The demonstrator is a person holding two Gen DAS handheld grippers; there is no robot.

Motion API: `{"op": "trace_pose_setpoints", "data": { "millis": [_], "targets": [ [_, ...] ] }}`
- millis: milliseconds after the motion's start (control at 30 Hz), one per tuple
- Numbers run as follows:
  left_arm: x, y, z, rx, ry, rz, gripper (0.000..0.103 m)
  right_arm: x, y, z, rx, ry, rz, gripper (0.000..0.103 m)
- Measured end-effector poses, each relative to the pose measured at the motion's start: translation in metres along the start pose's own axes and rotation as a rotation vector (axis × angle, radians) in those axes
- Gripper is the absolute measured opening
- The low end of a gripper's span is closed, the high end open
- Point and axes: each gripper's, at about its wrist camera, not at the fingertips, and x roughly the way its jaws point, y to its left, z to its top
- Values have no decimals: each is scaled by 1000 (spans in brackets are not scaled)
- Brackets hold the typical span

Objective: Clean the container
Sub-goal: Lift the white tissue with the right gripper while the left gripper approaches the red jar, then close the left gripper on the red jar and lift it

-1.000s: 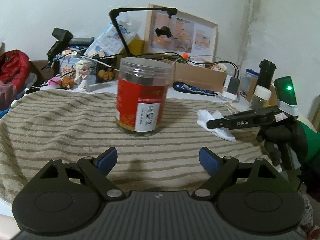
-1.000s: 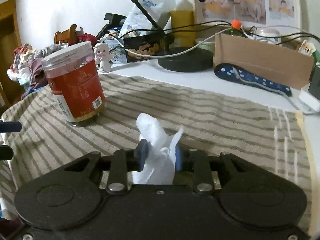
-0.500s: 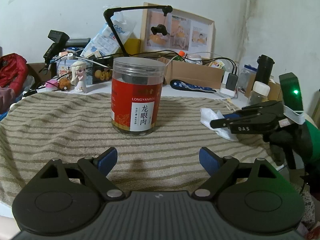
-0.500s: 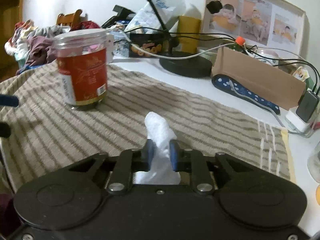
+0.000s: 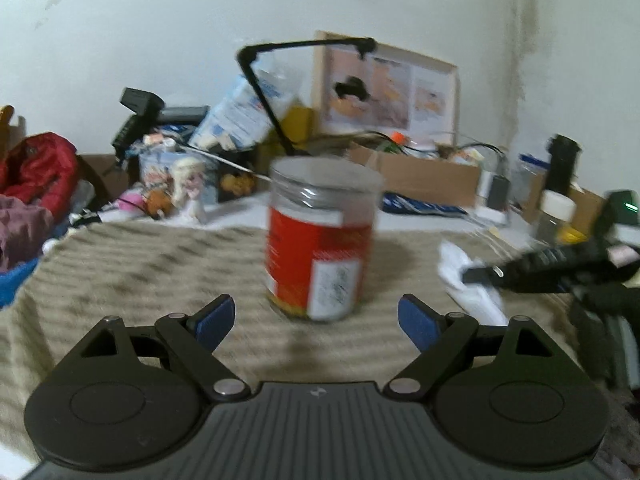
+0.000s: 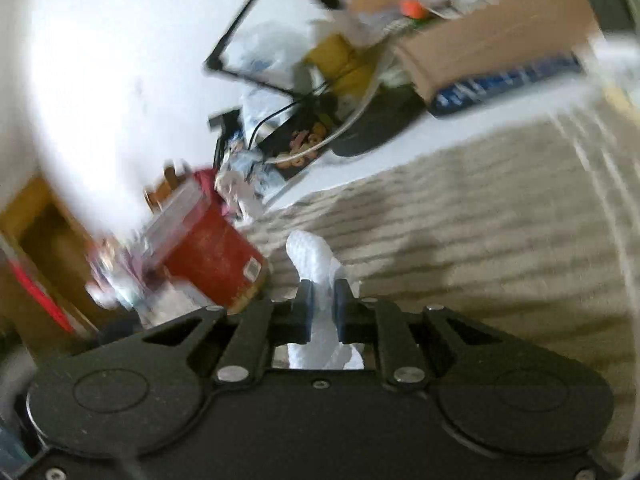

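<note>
Here, in the left wrist view, the left gripper [image 5: 316, 318] is seen with its blue-padded fingers [image 5: 214, 320] spread wide apart and nothing held between them. The container [image 5: 322, 240], a clear jar with a red label and a white panel, is seen upright on the striped towel [image 5: 120, 264] that covers the worktop, just ahead of the gripper and roughly in line with the gap between its fingers, not touched by them. At the right edge, the right gripper [image 5: 472, 276] is seen from the side, blurred, with a white tissue [image 5: 464, 280] at its tip, near the container but apart from it. Behind the towel, a small doll figure [image 5: 192, 184], a cardboard box [image 5: 420, 172], a black lamp arm [image 5: 280, 92] and a framed picture [image 5: 384, 92] are seen among clutter against the wall. In the right wrist view, which is strongly tilted and blurred, the right gripper [image 6: 321, 306] is shown clamped on the white tissue [image 6: 314, 256], which sticks up past the fingertips. The container [image 6: 208, 252] is shown to the left of the tissue and close to it; whether the two touch cannot be told. The striped towel [image 6: 480, 220] fills the right half, and the cardboard box [image 6: 492, 40] lies beyond it.
</note>
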Motion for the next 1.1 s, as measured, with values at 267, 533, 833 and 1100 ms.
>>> {"op": "trace_pose_setpoints", "data": {
  "millis": [267, 533, 833, 1100],
  "targets": [
    [35, 3, 17, 78, -62, -26, 89, 10, 30, -6, -191, 17, -122, 11],
    [68, -1, 22, 79, 3, -65, 89, 9, 24, -6, -167, 8, -147, 11],
    [83, -13, 27, 144, 11, -41, 89, 5, 23, -8, -148, -27, -165, 11],
    [91, -7, 21, 124, 14, -63, 86, 1, 25, -9, -149, -61, -176, 11]
  ]
}}
